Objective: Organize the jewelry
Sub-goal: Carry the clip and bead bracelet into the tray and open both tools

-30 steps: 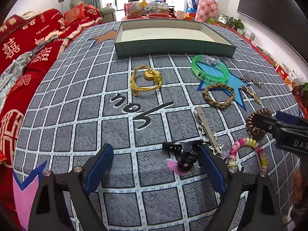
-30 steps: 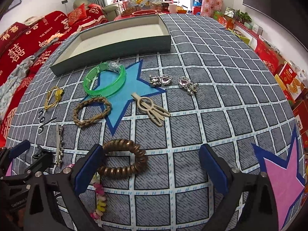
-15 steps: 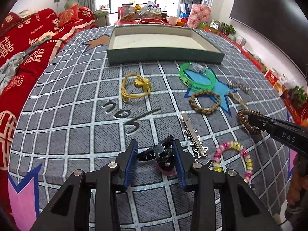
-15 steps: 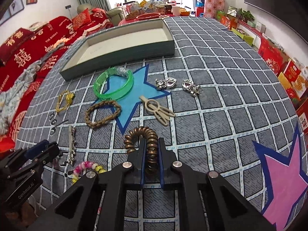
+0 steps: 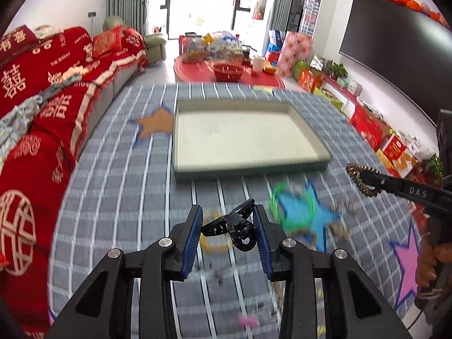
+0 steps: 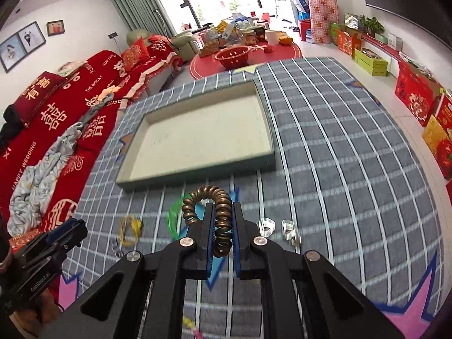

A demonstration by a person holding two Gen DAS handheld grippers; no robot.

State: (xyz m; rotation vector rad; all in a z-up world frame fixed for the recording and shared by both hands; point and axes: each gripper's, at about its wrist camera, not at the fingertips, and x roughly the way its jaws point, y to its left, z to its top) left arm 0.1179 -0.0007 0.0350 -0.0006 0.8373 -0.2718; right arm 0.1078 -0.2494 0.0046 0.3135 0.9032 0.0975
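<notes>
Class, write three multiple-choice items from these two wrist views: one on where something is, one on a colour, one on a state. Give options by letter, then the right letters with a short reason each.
1. Where is the tray?
A. beyond both grippers, on the checked cloth
B. on the sofa
C. in the left gripper

2. What colour is the coil hair tie?
A. green
B. brown
C. pink

3. What state is the left gripper in?
A. open and holding nothing
B. shut on the black clip
C. resting in the tray

Answers:
1 A: both views show the tray ahead of the fingers, flat on the cloth.
2 B: the coils pinched in the right gripper look bronze-brown.
3 B: the clip sits between the blue pads, lifted off the cloth.
</notes>
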